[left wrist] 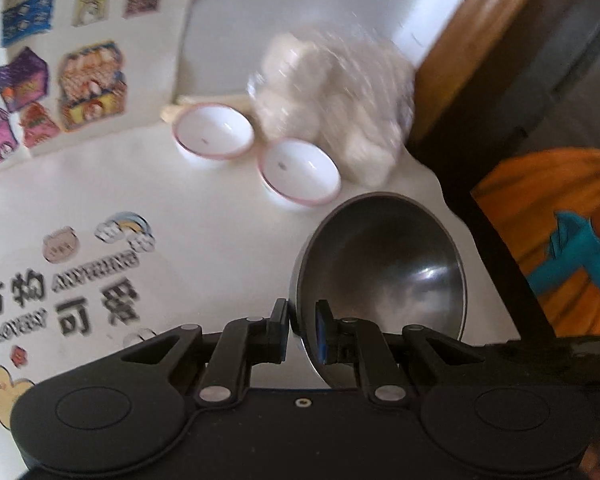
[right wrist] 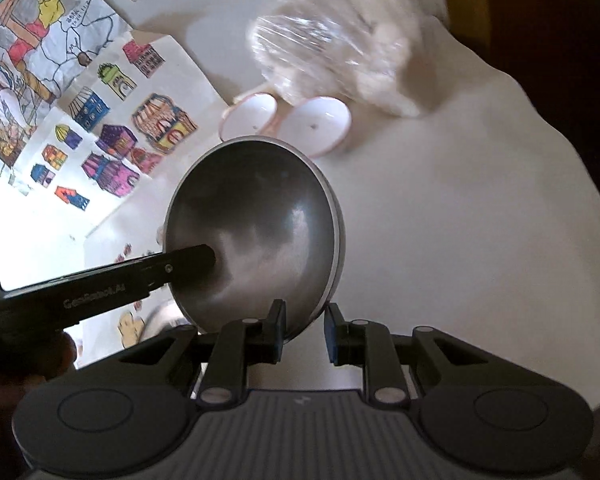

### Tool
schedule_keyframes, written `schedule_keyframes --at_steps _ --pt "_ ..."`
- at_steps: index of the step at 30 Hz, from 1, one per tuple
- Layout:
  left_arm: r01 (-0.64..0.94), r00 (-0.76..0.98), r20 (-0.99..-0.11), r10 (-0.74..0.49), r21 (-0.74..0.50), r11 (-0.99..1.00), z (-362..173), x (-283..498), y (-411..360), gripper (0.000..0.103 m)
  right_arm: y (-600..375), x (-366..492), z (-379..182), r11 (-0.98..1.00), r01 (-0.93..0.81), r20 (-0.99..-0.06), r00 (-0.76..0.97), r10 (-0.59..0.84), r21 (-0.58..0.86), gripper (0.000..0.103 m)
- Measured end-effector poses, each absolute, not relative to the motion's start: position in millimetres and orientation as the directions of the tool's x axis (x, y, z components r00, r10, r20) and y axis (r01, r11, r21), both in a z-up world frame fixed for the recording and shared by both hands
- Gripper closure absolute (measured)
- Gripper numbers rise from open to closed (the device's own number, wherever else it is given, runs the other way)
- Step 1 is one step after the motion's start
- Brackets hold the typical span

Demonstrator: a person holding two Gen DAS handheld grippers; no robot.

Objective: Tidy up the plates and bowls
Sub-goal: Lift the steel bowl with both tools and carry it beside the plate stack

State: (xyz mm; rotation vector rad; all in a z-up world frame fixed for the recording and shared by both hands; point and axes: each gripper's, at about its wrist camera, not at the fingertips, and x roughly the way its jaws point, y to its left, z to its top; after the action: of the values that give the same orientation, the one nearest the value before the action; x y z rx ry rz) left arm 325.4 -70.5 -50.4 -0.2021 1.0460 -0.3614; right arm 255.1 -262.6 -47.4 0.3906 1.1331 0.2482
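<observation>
A steel bowl point(left wrist: 384, 264) with a pale outer wall is held tilted above the white table point(left wrist: 204, 216). My left gripper point(left wrist: 302, 320) is shut on its near rim, one pad inside and one outside. In the right wrist view the same steel bowl point(right wrist: 256, 232) fills the middle. My right gripper point(right wrist: 304, 326) is shut on its lower rim. One black finger point(right wrist: 188, 260) of the left gripper reaches into the bowl from the left. Two small white bowls with pink rims point(left wrist: 214, 130) point(left wrist: 300, 170) stand side by side on the table beyond; the right wrist view shows these small bowls point(right wrist: 252, 118) point(right wrist: 320, 124) too.
A clear plastic bag of white lumps point(left wrist: 332, 92) lies just behind the small bowls. Coloured drawings on paper point(left wrist: 60, 60) cover the table's left side. The table edge runs down the right, with wooden furniture point(left wrist: 472, 40) and an orange and teal picture point(left wrist: 560, 248) past it.
</observation>
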Motion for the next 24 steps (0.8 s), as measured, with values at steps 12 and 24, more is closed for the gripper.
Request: schedule_keyframes --at_steps 12,24 --pt "-0.039 0.415 -0.867 -0.275 -0.319 0.947 -82.6 289.0 -125.8 0.089 -321.1 264.1 -72.8 0.895 -0.178 -0.873 0.208 0.44 0.409 0.08" --pt "-0.338 0.418 -0.903 -0.099 -0.256 0.905 -96.7 265.3 -138.2 0.088 -317.4 302.0 -88.2 0.815 -0.416 -0.887 0.044 0.46 0.402 0.08"
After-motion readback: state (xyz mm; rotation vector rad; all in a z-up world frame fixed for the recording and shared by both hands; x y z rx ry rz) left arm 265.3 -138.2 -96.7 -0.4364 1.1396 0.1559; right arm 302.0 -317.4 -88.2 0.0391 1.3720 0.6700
